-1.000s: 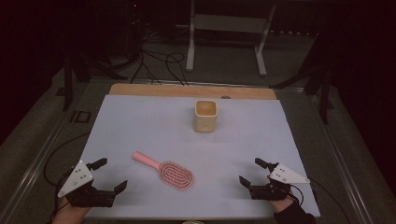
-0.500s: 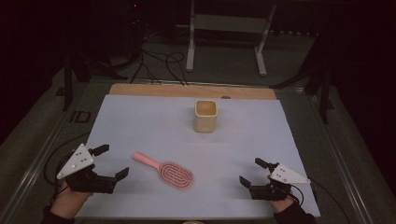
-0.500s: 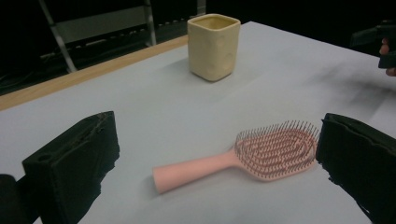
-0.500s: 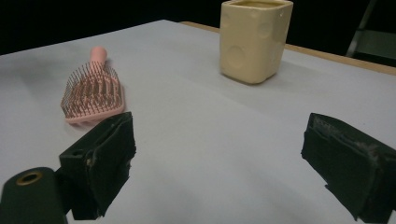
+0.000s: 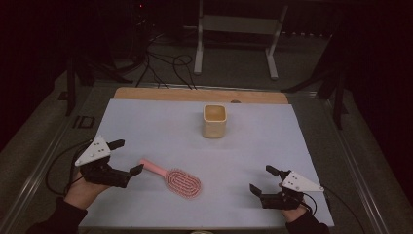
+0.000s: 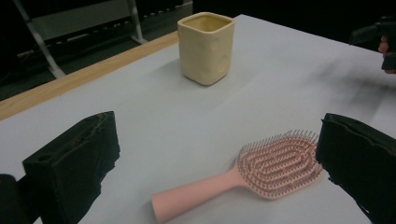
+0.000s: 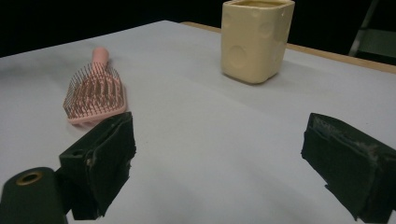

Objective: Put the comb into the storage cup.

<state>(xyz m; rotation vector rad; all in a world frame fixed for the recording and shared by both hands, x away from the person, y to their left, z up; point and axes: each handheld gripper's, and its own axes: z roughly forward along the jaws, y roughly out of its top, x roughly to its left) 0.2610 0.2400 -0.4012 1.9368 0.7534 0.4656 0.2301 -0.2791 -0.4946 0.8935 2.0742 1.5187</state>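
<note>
A pink hairbrush (image 5: pixel 174 177) lies bristles up on the white table cover (image 5: pixel 253 146), its handle pointing left. My left gripper (image 5: pixel 127 157) is open just left of the handle end, and the brush (image 6: pixel 261 170) lies between and ahead of its jaws. A cream square cup (image 5: pixel 214 121) stands upright at the middle back; it also shows as the cup (image 6: pixel 205 46) and the cup (image 7: pixel 256 39). My right gripper (image 5: pixel 263 179) rests open near the front right with nothing between its jaws, the brush (image 7: pixel 95 91) off to its left.
A wooden strip (image 5: pixel 199 95) borders the table's far edge. Beyond it stand a metal stand (image 5: pixel 236 34) and loose cables (image 5: pixel 160 61) on the floor. The right hand and its gripper (image 6: pixel 383 39) appear far right in the left gripper view.
My left gripper has moved forward and to the right, from the front left corner up to the brush handle. The right gripper, brush and cup have stayed put.
</note>
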